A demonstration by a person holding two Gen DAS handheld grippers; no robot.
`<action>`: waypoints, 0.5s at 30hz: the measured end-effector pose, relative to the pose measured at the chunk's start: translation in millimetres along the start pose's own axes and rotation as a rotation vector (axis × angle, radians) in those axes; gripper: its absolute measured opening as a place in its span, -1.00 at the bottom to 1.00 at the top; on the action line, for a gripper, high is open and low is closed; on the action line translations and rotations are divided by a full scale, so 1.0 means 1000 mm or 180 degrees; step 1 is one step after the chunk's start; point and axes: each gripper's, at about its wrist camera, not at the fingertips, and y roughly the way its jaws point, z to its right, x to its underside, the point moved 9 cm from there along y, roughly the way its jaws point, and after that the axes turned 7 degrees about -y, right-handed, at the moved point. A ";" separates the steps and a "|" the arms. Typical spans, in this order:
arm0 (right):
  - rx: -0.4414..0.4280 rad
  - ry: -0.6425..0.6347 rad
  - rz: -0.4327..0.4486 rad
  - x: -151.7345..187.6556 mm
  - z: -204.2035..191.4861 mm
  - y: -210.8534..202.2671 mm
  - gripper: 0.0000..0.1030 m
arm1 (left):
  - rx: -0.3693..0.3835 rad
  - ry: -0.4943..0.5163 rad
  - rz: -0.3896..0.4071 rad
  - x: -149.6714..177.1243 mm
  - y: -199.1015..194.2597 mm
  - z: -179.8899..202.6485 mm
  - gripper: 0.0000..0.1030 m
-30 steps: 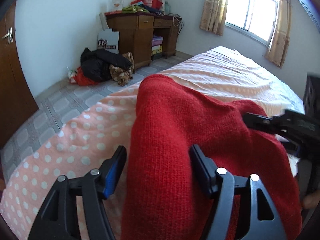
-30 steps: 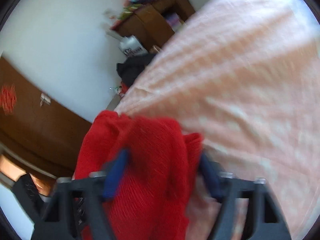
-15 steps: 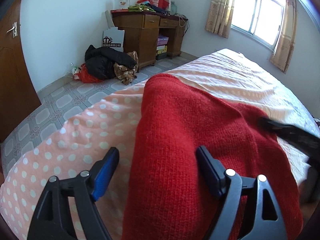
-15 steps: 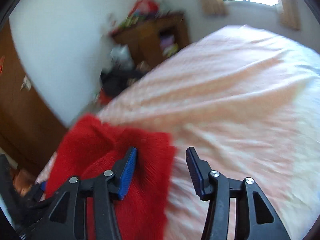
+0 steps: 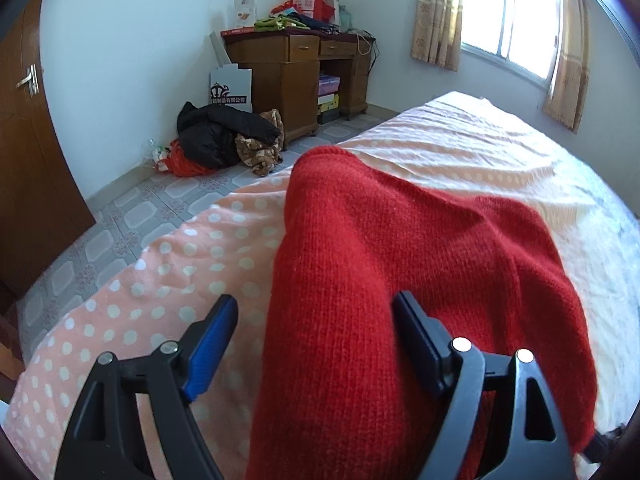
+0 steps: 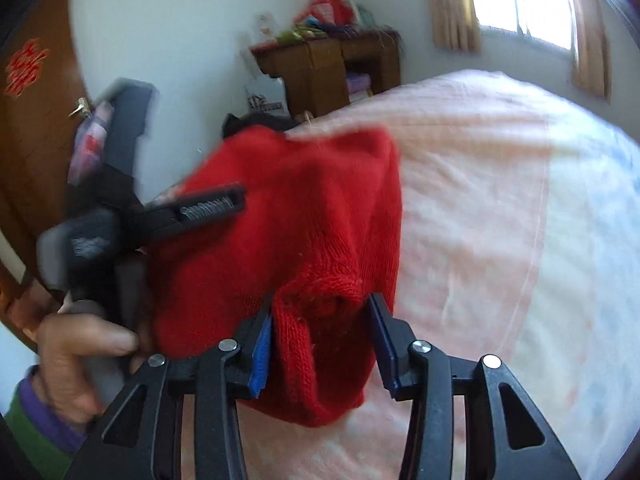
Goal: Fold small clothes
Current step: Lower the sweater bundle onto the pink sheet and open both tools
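The red knitted garment (image 5: 400,288) lies bunched on the peach polka-dot bed sheet (image 5: 168,280), close to the bed's near-left corner. My left gripper (image 5: 316,332) has its fingers apart: the right finger presses into the knit, the left blue-padded finger (image 5: 212,344) stands clear over the sheet. My right gripper (image 6: 320,344) has a fold of the same garment between its blue pads; both pads touch the knit, but I cannot tell whether they clamp it.

Obstructions: in the right wrist view the left gripper's black body and my left hand (image 6: 76,352) sit just beside the garment's left side. That view is motion-blurred.

Surroundings: off the bed's left edge lies grey tiled floor (image 5: 120,224). Against the white wall stand a brown wooden desk (image 5: 296,72) with clutter on top, a pile of dark clothing (image 5: 216,136) on the floor, and a brown door (image 5: 24,152) at far left.

Open room: the sheet extends bare ahead and rightward toward the curtained window (image 5: 508,20).
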 end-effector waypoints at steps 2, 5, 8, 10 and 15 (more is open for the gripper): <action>0.0009 0.0029 0.0059 0.003 0.002 0.000 -0.13 | -0.0062 0.0064 0.0055 0.006 -0.008 0.001 0.62; 0.0024 0.0093 0.0081 0.009 0.002 -0.003 -0.12 | -0.0064 0.0079 0.0107 0.019 -0.025 -0.001 0.64; -0.0020 0.0196 0.0034 0.016 0.007 -0.007 -0.04 | 0.0020 -0.0069 0.0021 0.036 -0.040 -0.007 0.71; -0.0006 0.0321 -0.0063 0.023 0.013 -0.004 0.19 | 0.0104 -0.0189 -0.0044 0.048 -0.053 -0.010 0.73; -0.0005 0.0436 0.0059 0.042 0.005 -0.039 0.18 | 0.0028 -0.0062 -0.0038 0.059 -0.077 -0.009 0.83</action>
